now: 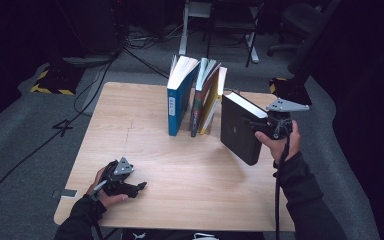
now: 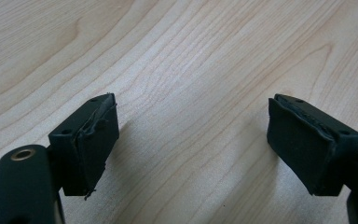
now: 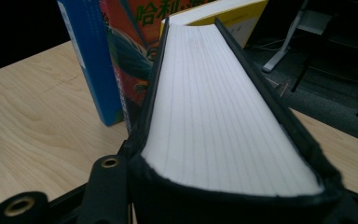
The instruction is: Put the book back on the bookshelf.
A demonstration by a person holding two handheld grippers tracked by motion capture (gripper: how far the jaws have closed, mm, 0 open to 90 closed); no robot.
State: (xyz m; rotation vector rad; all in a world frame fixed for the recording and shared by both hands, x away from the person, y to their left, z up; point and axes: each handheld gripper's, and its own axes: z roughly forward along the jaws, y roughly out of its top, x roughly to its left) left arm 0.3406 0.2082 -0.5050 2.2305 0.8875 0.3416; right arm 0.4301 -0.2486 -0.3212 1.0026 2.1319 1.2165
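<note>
Near the bench's [image 1: 130, 115] right edge, the right gripper [image 1: 263, 126] clamped a thick black book [image 1: 237, 131], held clear of the wood just beside three standing books [image 1: 196, 95]. The left gripper [image 1: 139, 188] rested apart and empty on open bench near the front edge.

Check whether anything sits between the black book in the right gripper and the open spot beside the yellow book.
Nothing visible blocks it. The black book, clamped in the right gripper, hangs just right of the yellow book, with bare table between them.
</note>
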